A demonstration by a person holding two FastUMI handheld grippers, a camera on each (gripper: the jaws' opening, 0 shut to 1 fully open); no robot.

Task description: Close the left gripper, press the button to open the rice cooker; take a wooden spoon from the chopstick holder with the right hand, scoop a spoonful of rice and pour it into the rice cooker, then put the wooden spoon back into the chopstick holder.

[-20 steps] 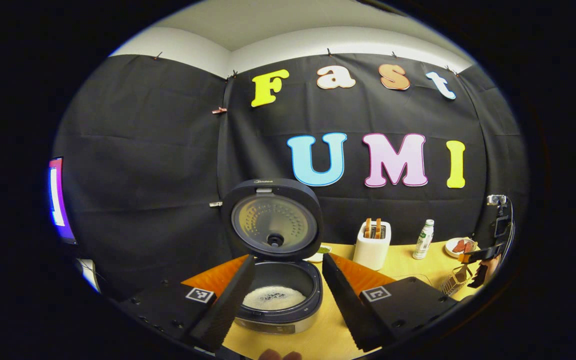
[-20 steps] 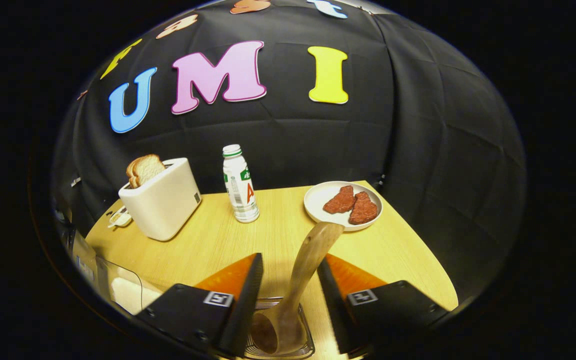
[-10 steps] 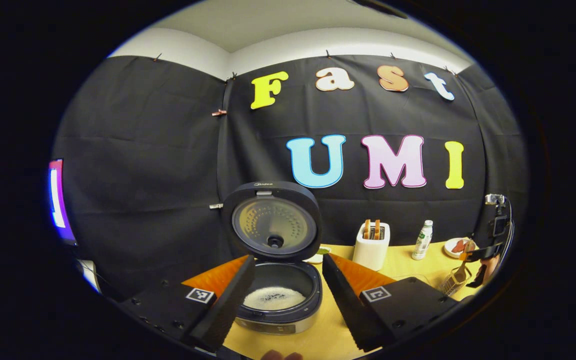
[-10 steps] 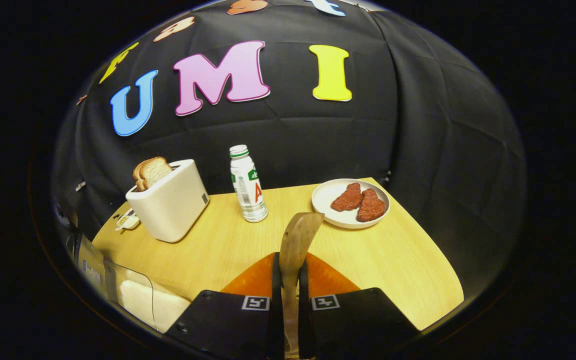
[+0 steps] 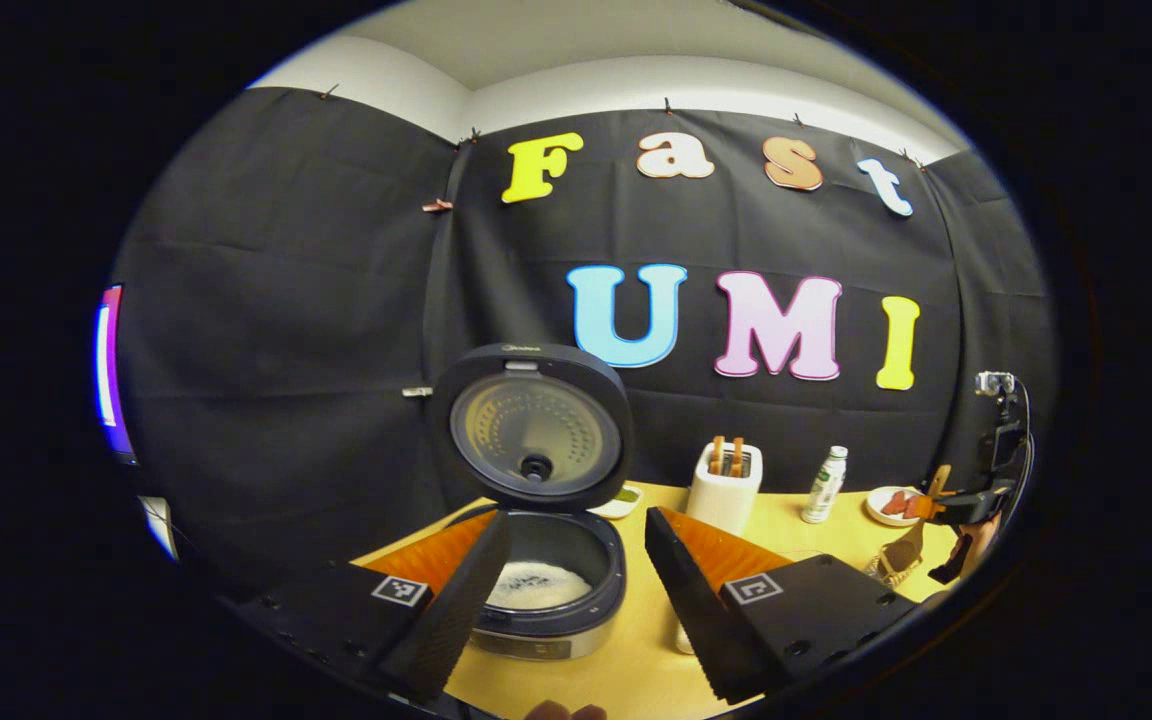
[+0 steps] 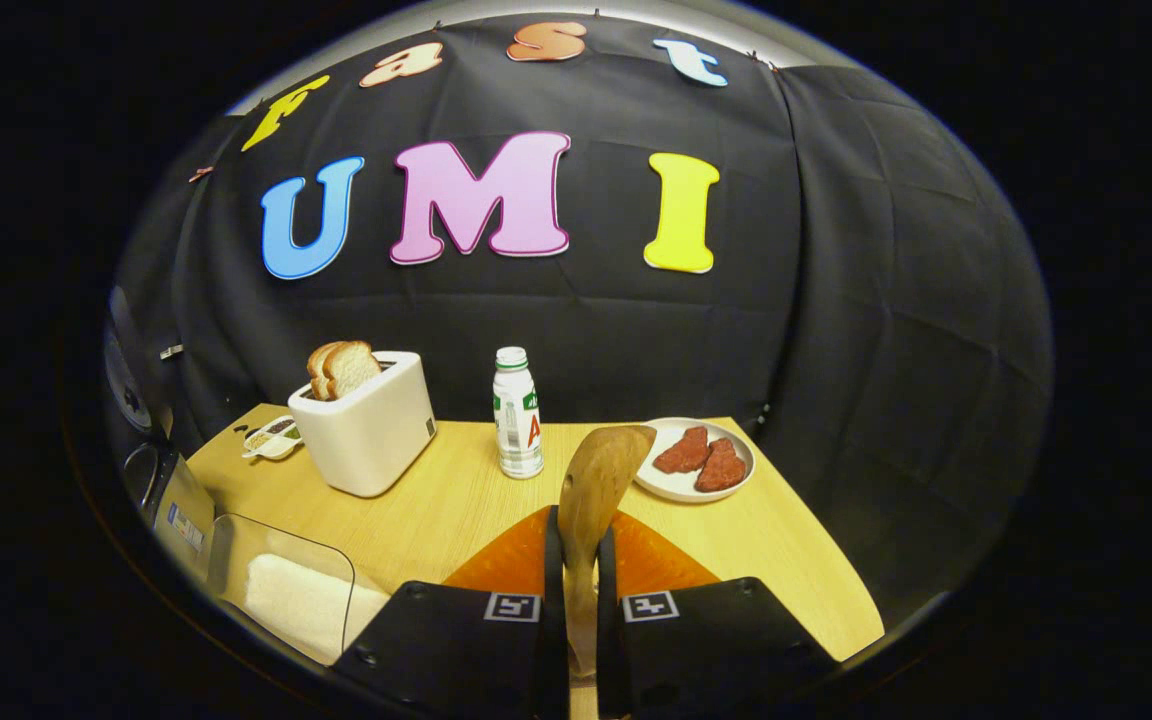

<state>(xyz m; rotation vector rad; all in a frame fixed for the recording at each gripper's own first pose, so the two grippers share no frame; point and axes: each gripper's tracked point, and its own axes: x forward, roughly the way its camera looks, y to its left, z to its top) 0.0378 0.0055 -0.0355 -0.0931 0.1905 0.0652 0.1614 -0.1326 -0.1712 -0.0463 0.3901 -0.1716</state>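
Note:
The rice cooker (image 5: 536,590) stands with its lid (image 5: 528,428) raised and white rice in the pot. My left gripper (image 5: 576,575) hovers in front of it, open, with nothing between its fingers. In the right gripper view my right gripper (image 6: 576,545) is shut on the wooden spoon (image 6: 596,475), whose broad end sticks up past the fingertips. From the left gripper view that right gripper (image 5: 971,500) holds the spoon (image 5: 911,545) over the wire chopstick holder (image 5: 886,572) at the far right. A clear container (image 6: 236,550) of white rice sits at the lower left.
A white toaster (image 6: 366,425) with bread, a small bottle (image 6: 516,415) and a plate (image 6: 671,485) with two red pieces stand along the back of the wooden table (image 6: 436,510). A small dish (image 6: 271,437) lies left of the toaster.
My right gripper shut on the wooden spoon and has lifted it up from the holder. My left gripper stayed open and drew slightly back from the cooker.

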